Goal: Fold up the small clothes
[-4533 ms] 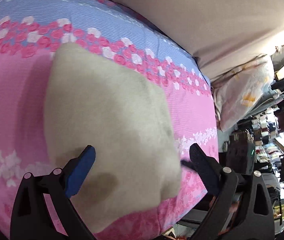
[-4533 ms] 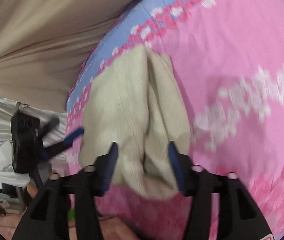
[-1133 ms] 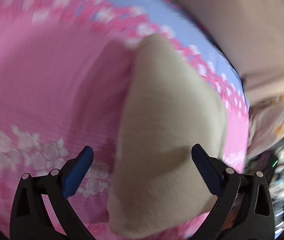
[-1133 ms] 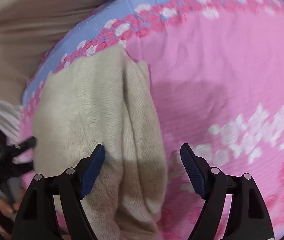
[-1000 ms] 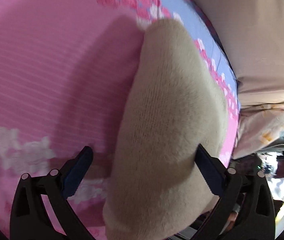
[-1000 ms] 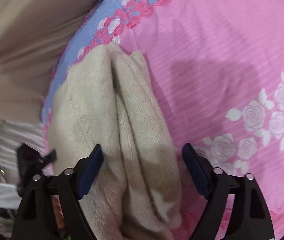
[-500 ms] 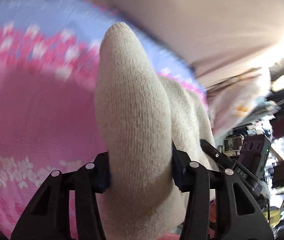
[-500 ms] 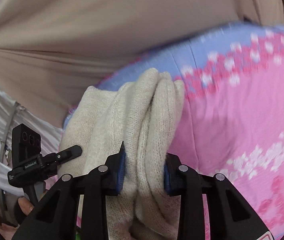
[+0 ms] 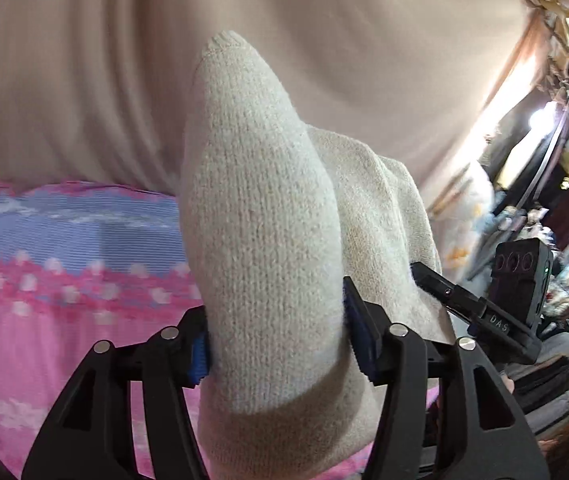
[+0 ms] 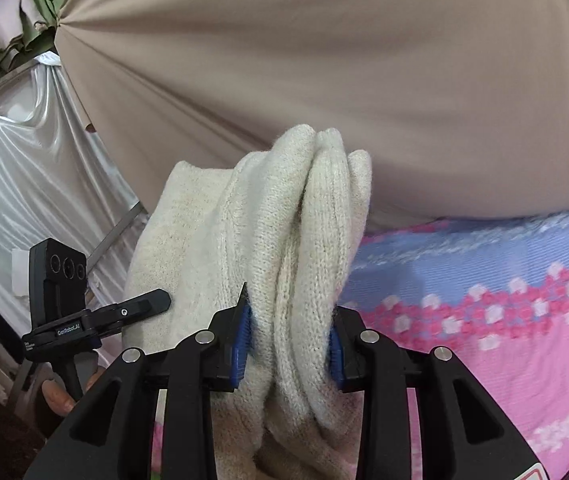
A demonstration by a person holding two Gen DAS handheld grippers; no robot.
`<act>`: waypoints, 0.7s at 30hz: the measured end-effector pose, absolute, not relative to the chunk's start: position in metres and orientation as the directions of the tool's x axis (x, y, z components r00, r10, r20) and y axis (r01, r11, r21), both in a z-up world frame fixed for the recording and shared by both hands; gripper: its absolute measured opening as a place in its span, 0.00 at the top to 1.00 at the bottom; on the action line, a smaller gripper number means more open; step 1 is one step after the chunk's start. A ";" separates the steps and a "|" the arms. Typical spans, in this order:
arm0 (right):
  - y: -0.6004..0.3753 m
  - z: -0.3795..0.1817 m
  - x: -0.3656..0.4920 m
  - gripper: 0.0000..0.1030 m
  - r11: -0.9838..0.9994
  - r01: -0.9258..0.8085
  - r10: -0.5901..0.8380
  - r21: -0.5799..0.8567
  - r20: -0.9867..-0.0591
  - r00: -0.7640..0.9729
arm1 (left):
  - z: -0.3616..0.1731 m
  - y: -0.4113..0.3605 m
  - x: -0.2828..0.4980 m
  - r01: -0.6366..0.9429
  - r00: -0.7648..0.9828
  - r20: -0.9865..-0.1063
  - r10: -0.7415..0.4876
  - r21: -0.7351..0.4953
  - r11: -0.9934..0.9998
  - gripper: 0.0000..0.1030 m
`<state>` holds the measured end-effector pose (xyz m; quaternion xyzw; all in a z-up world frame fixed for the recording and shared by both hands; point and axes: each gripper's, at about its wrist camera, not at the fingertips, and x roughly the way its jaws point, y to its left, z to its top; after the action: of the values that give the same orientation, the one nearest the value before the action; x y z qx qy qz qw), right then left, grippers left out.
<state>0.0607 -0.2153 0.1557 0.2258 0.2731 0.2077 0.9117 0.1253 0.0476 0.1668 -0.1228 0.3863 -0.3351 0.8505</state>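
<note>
A folded cream knit garment (image 9: 260, 200) hangs lifted above the pink and blue floral bed sheet (image 9: 64, 280). My left gripper (image 9: 276, 336) has its blue pads pressed on one thick fold of it, and its jaws are opening slightly. In the right wrist view the same garment (image 10: 296, 220) shows as several stacked folds, and my right gripper (image 10: 288, 332) is shut on them. Each view shows the other gripper at the garment's far side: the right gripper (image 9: 464, 312) and the left gripper (image 10: 124, 312). The garment's lower part is hidden behind the grippers.
A beige curtain (image 10: 324, 60) fills the background above the bed sheet (image 10: 484, 320). White satin drapes (image 10: 24, 180) hang at the left. A pale patterned pillow (image 9: 464, 220) and cluttered shelves (image 9: 564, 280) lie at the right. A hand (image 10: 60, 396) shows under the left gripper.
Both grippers closed on the garment where it lay on the bed and lifted it up. The views tilted up from the sheet to the curtain.
</note>
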 end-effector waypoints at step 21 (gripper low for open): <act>-0.080 -0.039 0.062 0.31 0.963 0.134 0.093 0.234 -0.753 0.651 | -0.022 0.173 0.108 0.152 0.642 -0.711 -0.286 -0.248 0.957 0.05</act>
<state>0.0616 -0.0799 -0.0395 0.1355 0.4174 -0.0114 0.8985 0.1081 0.1733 -0.0223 -0.0828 0.4054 -0.1215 0.9022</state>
